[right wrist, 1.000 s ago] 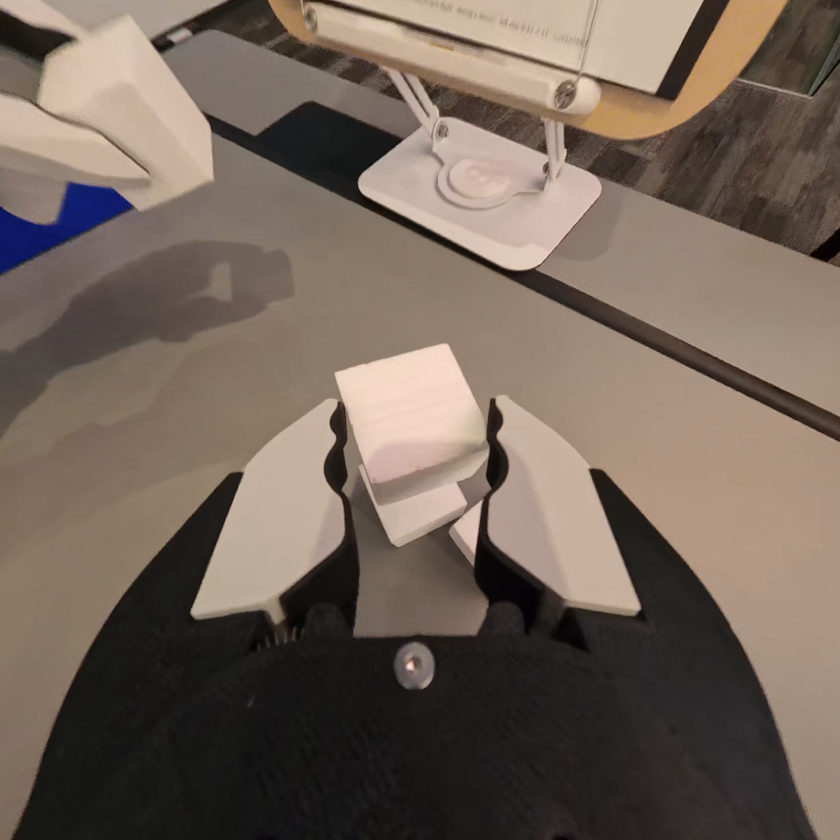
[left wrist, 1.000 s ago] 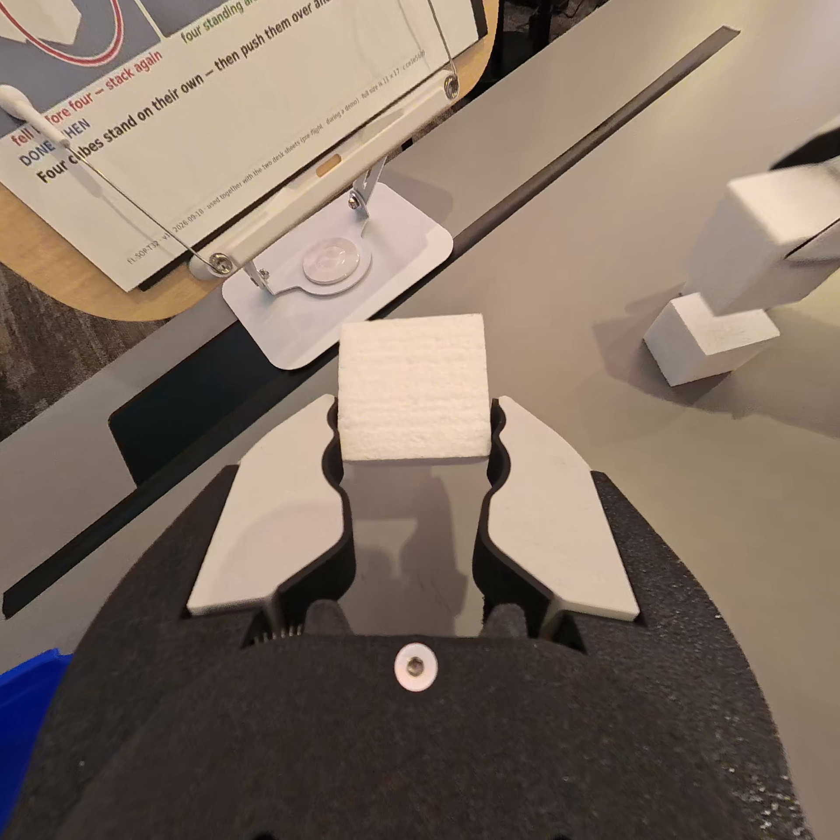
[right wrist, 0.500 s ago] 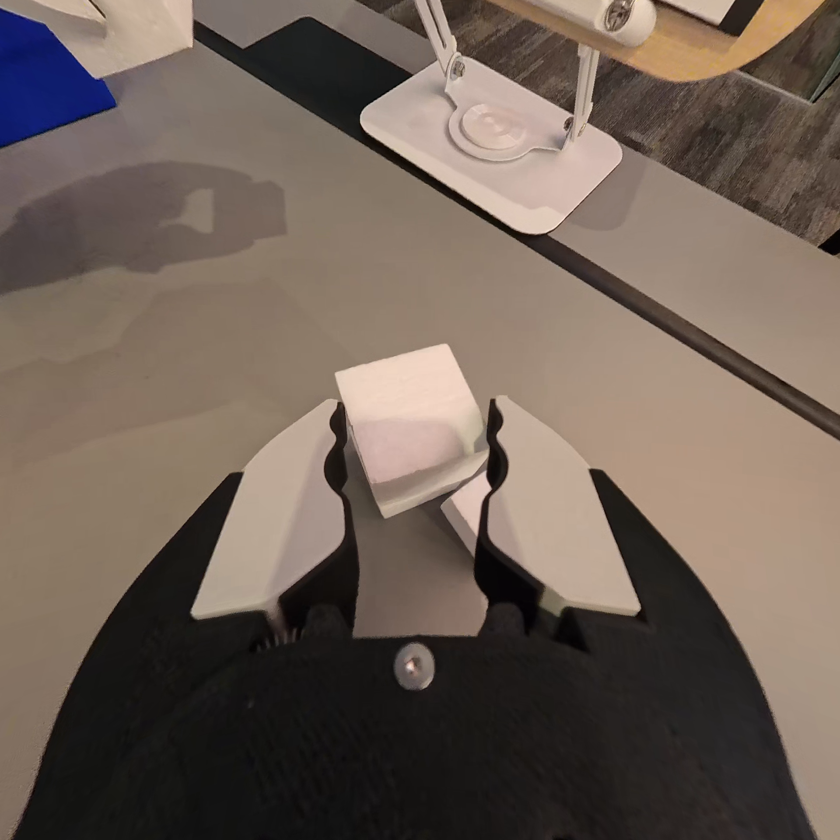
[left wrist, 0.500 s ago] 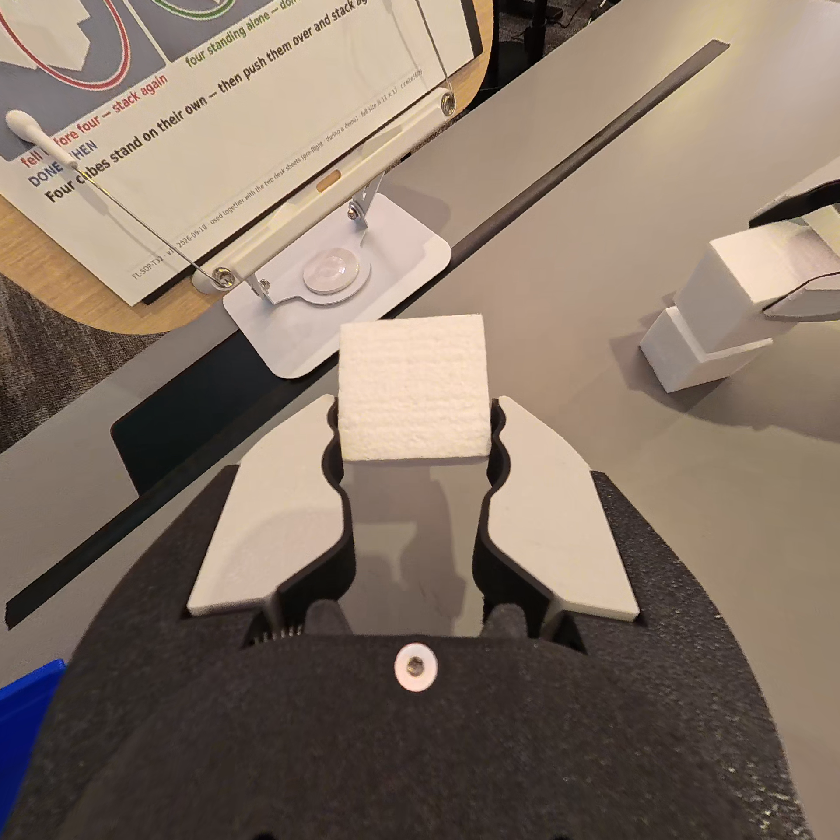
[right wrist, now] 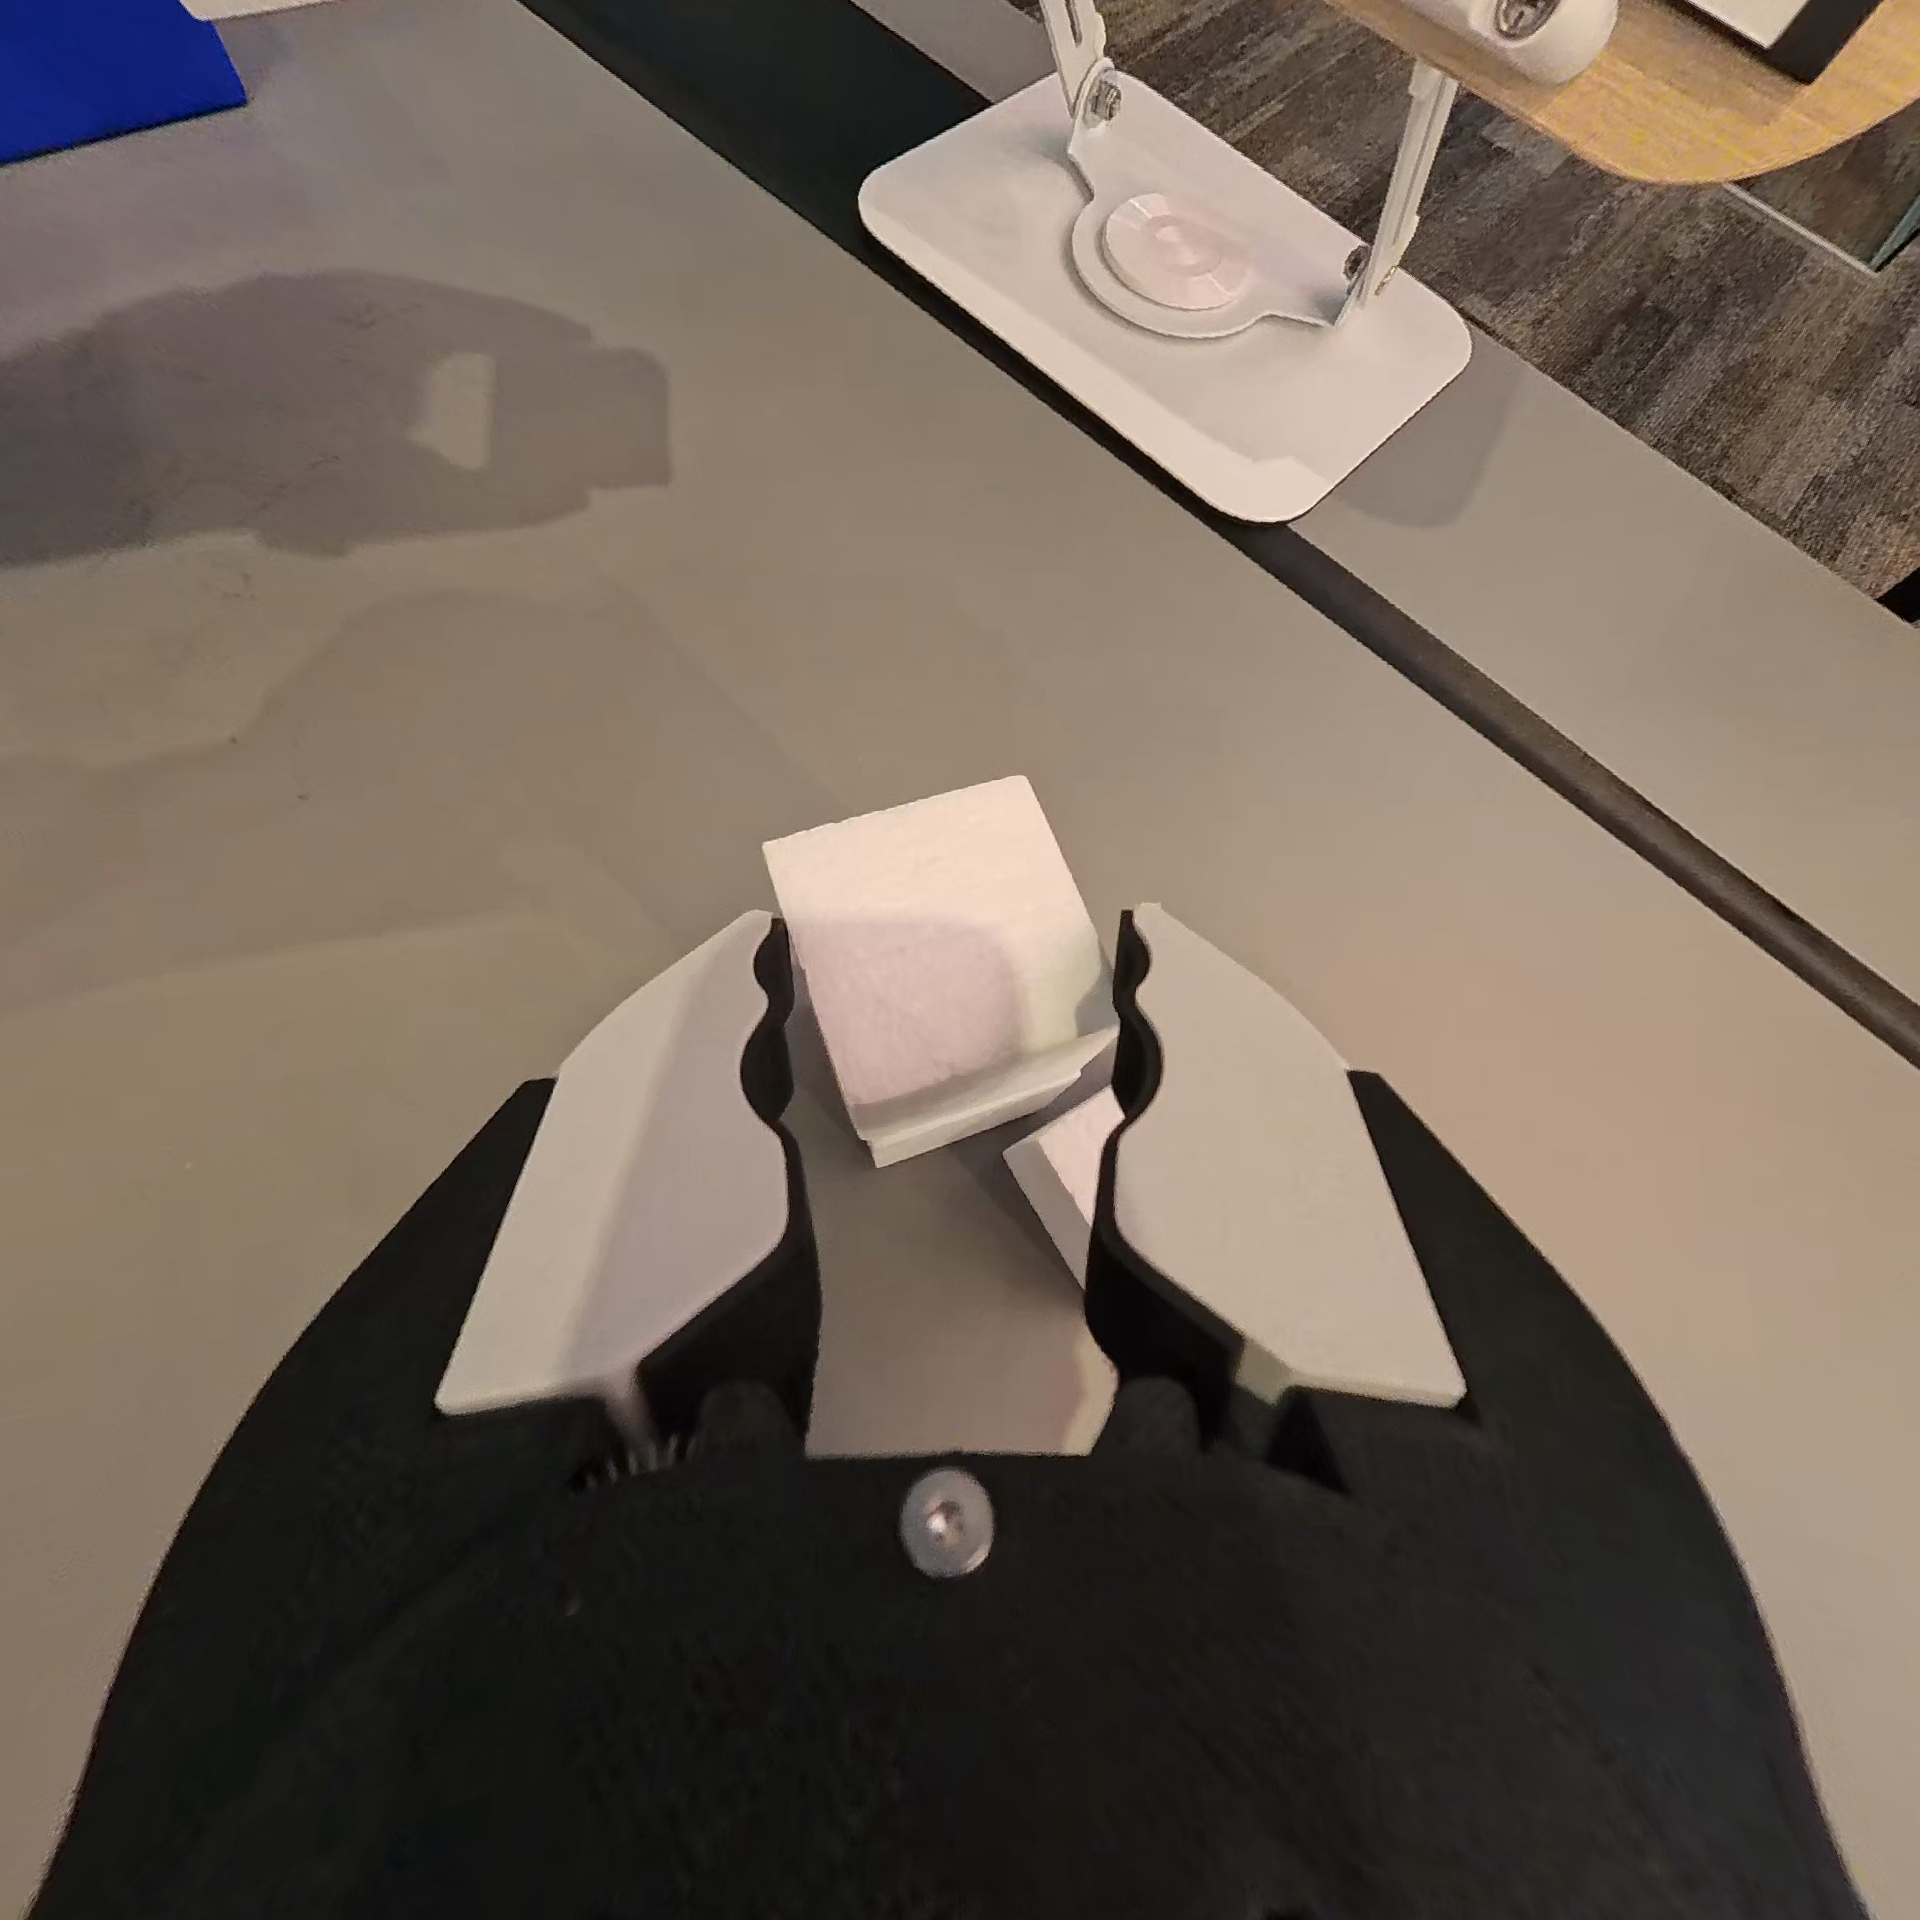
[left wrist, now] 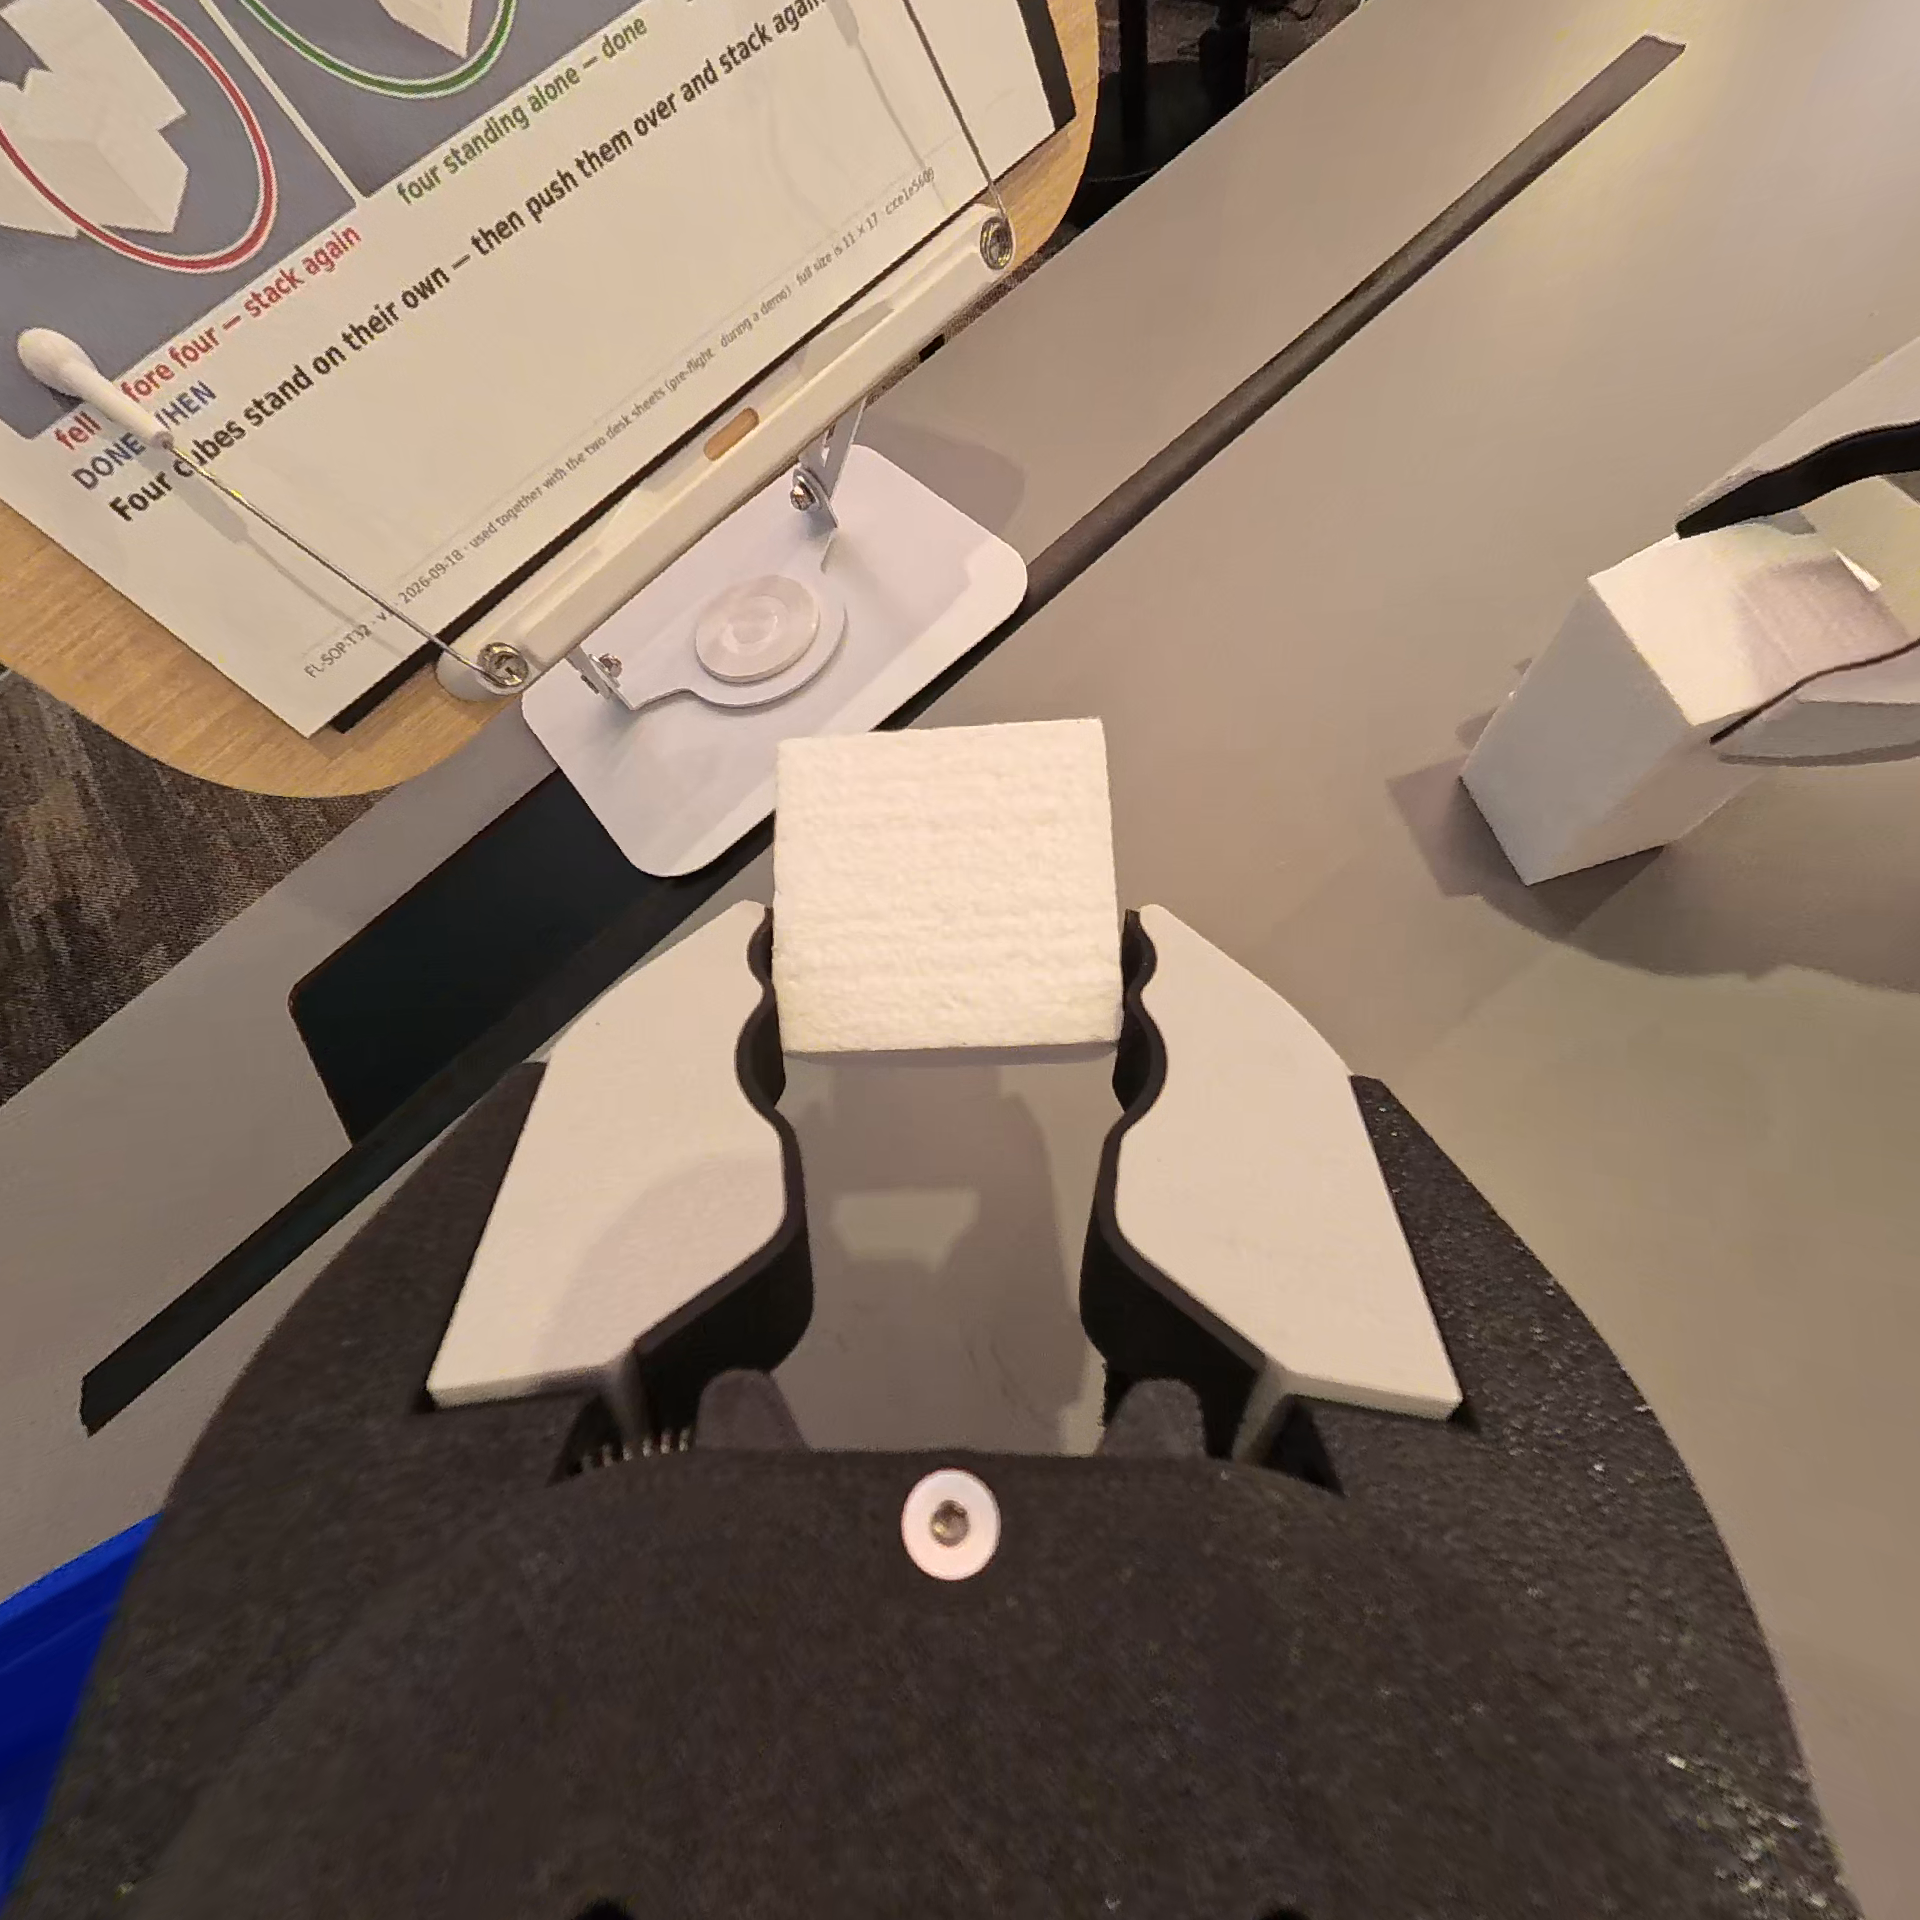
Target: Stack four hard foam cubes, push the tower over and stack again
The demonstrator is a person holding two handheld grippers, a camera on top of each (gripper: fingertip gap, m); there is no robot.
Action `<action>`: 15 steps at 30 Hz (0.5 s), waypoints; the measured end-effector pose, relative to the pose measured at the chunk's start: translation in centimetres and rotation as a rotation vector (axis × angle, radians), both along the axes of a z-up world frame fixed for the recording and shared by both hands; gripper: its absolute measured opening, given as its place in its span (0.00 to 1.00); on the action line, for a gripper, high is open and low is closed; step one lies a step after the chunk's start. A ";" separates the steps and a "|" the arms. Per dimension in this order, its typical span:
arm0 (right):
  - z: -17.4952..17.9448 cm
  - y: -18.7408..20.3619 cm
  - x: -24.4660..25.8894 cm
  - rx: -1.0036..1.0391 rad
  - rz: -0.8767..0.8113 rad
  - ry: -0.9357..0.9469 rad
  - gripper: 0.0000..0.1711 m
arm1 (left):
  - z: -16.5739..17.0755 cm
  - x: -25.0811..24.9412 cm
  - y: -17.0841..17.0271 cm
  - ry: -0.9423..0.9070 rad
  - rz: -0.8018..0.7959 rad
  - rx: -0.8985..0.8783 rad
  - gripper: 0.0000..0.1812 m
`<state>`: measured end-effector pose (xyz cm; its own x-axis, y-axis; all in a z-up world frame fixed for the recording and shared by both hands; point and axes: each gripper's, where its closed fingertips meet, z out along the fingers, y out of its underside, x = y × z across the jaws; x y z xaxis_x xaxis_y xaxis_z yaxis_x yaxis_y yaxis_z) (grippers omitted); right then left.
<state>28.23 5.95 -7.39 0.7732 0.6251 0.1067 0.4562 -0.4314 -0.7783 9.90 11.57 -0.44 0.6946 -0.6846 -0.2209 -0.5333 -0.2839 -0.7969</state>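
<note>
Cubes (left wrist: 945, 883): white, rough-textured foam

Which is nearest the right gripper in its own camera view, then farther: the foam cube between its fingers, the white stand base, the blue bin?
1. Foam cube, between the right gripper fingers.
2. White stand base, ahead, to the right.
3. Blue bin, far upper left corner.

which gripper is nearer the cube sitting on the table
Right. The right gripper sets its held cube onto the table cube, directly above it. The left gripper hovers well off to the side, gripping another cube.
</note>
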 end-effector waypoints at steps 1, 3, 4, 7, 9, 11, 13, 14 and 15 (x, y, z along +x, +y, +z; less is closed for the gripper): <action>-0.2 -0.1 0.0 -0.006 0.007 -0.016 0.36 | 0.0 0.1 0.0 0.000 -0.002 -0.002 0.34; -0.2 -0.3 0.0 0.003 0.037 -0.045 0.42 | 0.1 0.4 -0.2 -0.012 -0.014 -0.002 0.34; 0.2 -0.5 0.0 0.011 0.068 -0.049 0.42 | 0.3 0.8 -0.4 -0.035 -0.033 -0.001 0.34; 2.1 -2.0 0.7 0.036 0.205 -0.036 0.45 | 2.1 3.4 -1.7 -0.202 -0.164 -0.001 0.34; 3.0 -2.6 2.0 0.062 0.303 0.005 0.45 | 3.2 5.5 -3.4 -0.305 -0.308 -0.005 0.34; 3.1 -2.0 3.8 0.124 0.361 0.075 0.46 | 3.7 6.7 -4.3 -0.332 -0.386 0.029 0.34; 1.6 -0.8 5.8 0.115 0.340 0.160 0.46 | 3.3 7.8 -5.3 -0.315 -0.455 0.026 0.34; 0.5 -0.6 6.3 0.091 0.340 0.199 0.46 | 3.0 8.5 -6.0 -0.301 -0.500 0.015 0.34; -0.4 -0.5 6.5 0.073 0.351 0.240 0.47 | 2.8 9.1 -6.5 -0.286 -0.533 0.013 0.34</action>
<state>34.75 5.40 -7.80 0.5234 0.8521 0.0037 0.3677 -0.2219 -0.9031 19.01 5.05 2.33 0.2899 -0.9531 -0.0867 -0.3637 -0.0259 -0.9312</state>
